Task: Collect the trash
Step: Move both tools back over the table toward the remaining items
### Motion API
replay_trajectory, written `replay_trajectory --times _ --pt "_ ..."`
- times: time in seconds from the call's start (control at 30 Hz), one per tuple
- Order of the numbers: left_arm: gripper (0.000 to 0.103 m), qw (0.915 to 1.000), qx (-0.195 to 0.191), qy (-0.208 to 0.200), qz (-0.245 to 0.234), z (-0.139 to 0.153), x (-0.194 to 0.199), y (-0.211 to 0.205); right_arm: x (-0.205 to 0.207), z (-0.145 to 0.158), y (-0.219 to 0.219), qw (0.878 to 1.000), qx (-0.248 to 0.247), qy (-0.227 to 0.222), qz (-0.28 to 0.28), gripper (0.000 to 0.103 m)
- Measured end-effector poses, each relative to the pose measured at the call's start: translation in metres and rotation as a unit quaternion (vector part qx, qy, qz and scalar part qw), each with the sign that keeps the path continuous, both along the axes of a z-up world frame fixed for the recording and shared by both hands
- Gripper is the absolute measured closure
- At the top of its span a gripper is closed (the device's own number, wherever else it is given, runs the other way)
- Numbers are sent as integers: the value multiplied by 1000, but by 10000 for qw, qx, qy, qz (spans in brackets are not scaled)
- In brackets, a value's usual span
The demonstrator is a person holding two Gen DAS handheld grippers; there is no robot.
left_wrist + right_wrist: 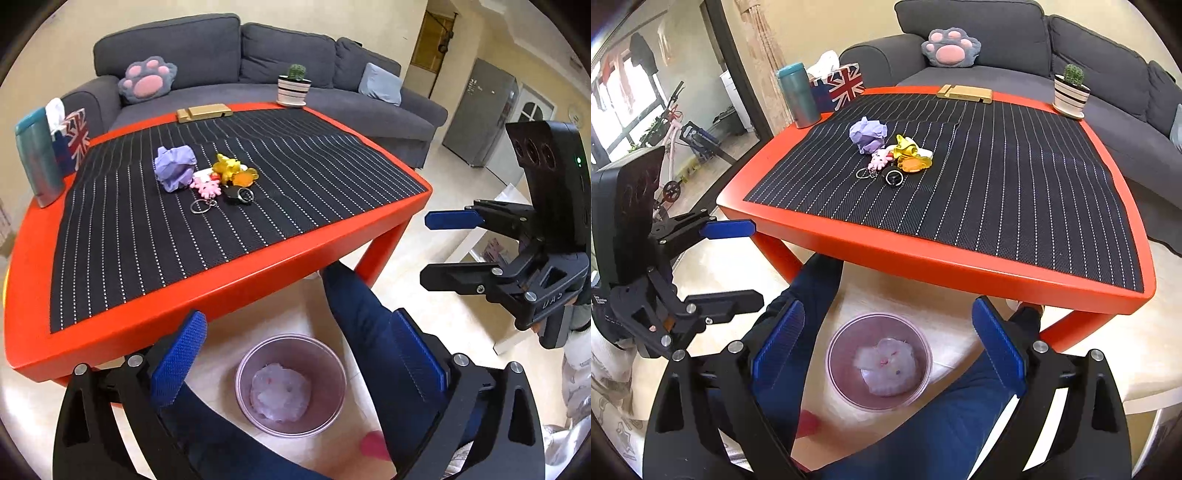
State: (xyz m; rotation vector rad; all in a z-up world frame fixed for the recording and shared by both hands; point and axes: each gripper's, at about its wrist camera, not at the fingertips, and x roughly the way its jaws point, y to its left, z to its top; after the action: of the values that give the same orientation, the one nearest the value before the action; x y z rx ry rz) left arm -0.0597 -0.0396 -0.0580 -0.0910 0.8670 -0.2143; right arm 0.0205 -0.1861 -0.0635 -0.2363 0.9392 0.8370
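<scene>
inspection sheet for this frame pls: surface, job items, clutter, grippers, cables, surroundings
Surface: red table covered by a black striped mat.
Job's things: crumpled purple paper and crumpled yellow wrapper on the mat; bin on the floor below the table edge holds a white crumpled wad.
Clutter: keychains beside the paper; teal tumbler, flag tissue box, gold box and potted cactus along the table edges.
Grippers: left gripper and right gripper both open and empty, above the bin.
Cables: nothing seen.
Surroundings: grey sofa with paw cushion; person's legs under the table.
</scene>
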Motion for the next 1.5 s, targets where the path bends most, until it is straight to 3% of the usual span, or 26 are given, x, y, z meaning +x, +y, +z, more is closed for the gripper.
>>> replay_trajectory --times 0.7,1.1,1.5 --pt "8 9998 -64 -4 203 5 3 16 7 1 8 10000 47 11 34 12" --pt "8 9988 -53 -146 454 26 32 49 45 20 24 9999 63 -99 24 12" --pt "8 9985 -109 -118 517 38 76 74 81 28 47 9995 -242 -186 104 12"
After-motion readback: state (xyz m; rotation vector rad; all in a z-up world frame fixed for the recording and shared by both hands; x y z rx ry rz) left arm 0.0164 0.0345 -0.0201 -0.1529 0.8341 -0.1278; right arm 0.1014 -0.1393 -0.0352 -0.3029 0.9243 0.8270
